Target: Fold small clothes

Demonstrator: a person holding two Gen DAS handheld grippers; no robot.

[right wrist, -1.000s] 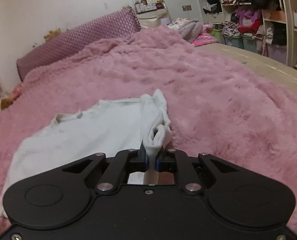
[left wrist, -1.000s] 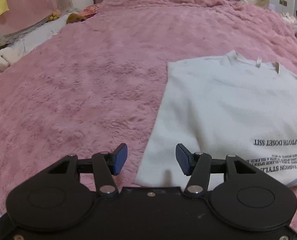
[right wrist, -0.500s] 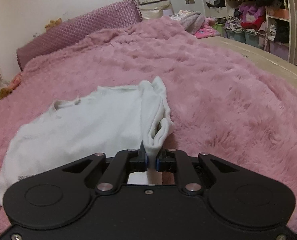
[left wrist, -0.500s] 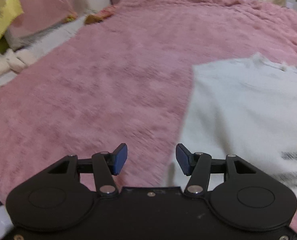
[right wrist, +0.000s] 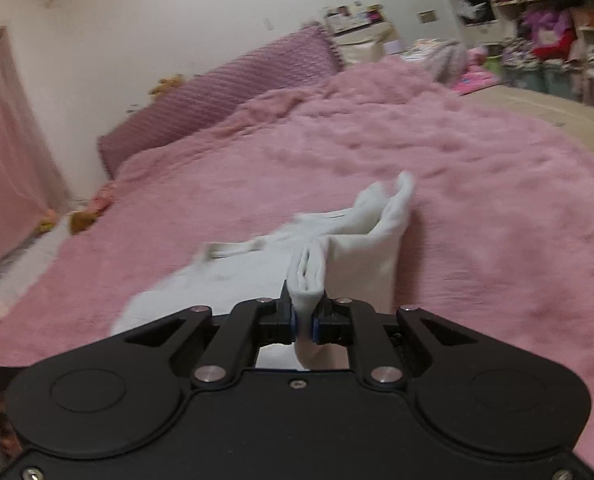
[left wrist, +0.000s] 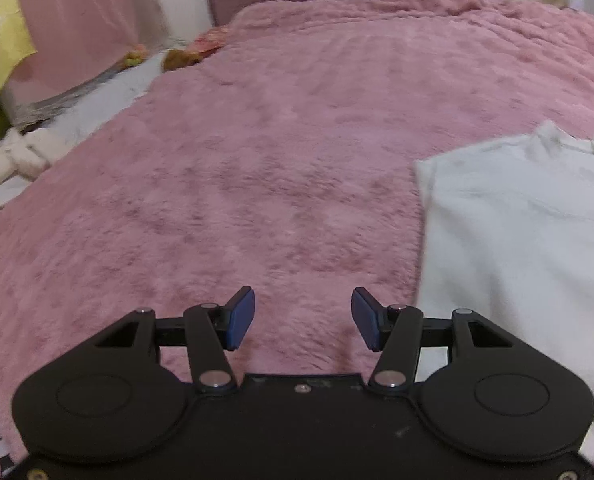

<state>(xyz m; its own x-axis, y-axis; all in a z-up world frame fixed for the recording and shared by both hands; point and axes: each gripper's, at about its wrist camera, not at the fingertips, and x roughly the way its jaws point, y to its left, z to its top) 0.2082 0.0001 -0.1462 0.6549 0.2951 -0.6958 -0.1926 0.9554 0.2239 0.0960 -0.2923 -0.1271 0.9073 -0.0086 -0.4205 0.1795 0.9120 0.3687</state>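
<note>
pink fluffy blanket (left wrist: 257,160) | purple headboard (right wrist: 225,96) | cluttered shelves (right wrist: 545,20)

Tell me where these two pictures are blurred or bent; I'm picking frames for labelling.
Left wrist view: the blanket and shirt are smeared, while the open left gripper is sharp. Right wrist view: the room rim is streaked and the wall bows from the lens; the right gripper, shut on the shirt, stays crisp.

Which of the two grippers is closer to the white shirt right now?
The right. The right gripper is clamped on a bunched edge of the white shirt, lifting it. The left gripper is open over the pink blanket, beside the shirt's edge, not touching it.
</note>
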